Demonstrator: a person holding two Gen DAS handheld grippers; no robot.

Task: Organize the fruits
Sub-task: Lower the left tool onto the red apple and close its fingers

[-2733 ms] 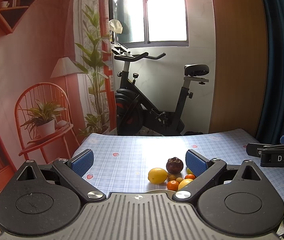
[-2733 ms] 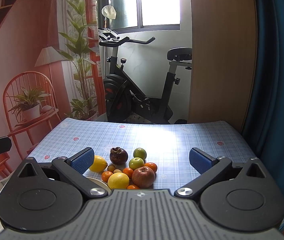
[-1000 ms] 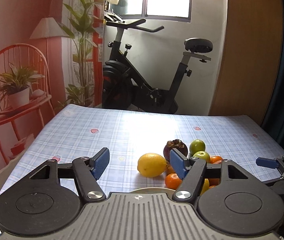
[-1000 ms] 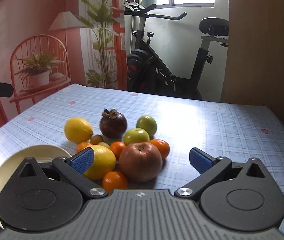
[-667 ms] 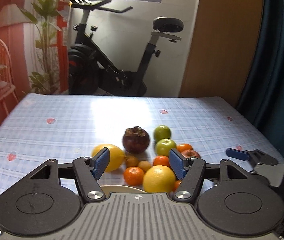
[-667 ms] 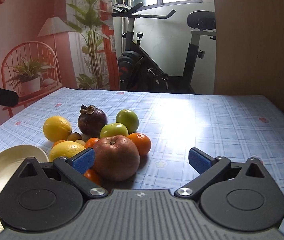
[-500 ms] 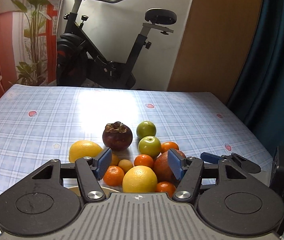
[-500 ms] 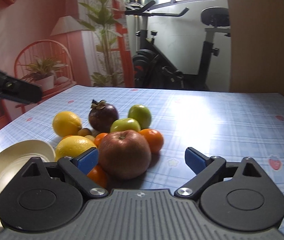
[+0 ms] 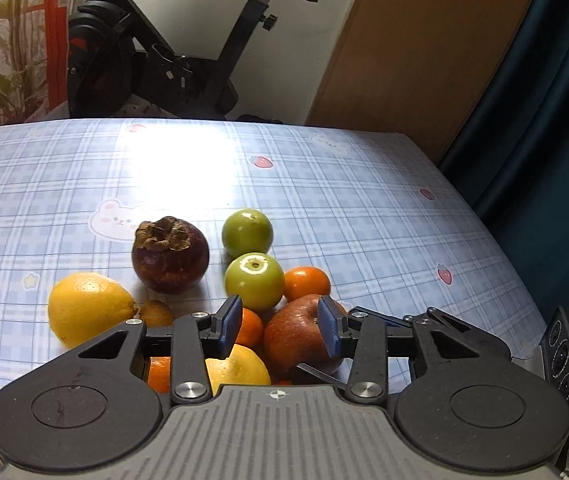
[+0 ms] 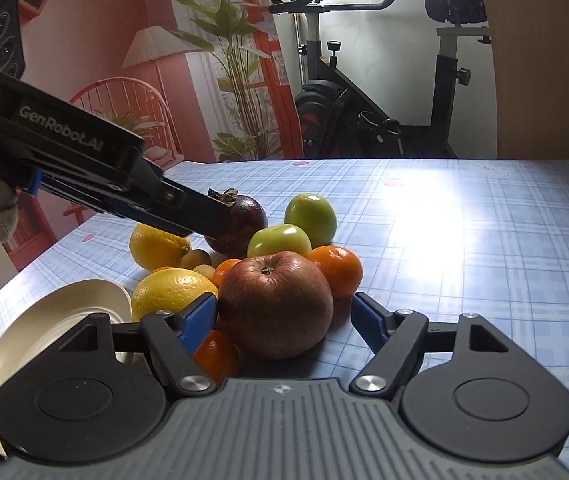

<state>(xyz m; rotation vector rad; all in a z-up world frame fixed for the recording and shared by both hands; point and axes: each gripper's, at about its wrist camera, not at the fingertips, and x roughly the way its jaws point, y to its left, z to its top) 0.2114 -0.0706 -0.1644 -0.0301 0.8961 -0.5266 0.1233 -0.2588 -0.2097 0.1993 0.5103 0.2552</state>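
Observation:
A pile of fruit lies on the blue checked tablecloth (image 9: 364,208). A large red apple (image 10: 275,304) sits between the fingers of my right gripper (image 10: 284,318), which is open around it with a gap on the right side. My left gripper (image 9: 279,325) is open and hovers above the pile, over the apple (image 9: 296,332) and a small orange (image 9: 250,326). Around them lie a dark mangosteen (image 9: 170,256), two green apples (image 9: 247,233) (image 9: 254,281), two lemons (image 9: 88,309) (image 10: 172,292) and several small oranges (image 10: 336,268).
A cream plate (image 10: 60,320) lies at the table's near left edge, beside the pile. The left gripper's body (image 10: 84,160) reaches over the fruit from the left in the right wrist view. An exercise bike (image 10: 364,100) stands behind the table.
Both grippers have moved in closer to the pile and narrowed. My right gripper's fingers now flank the red apple. My left gripper has come over the fruit from the left.

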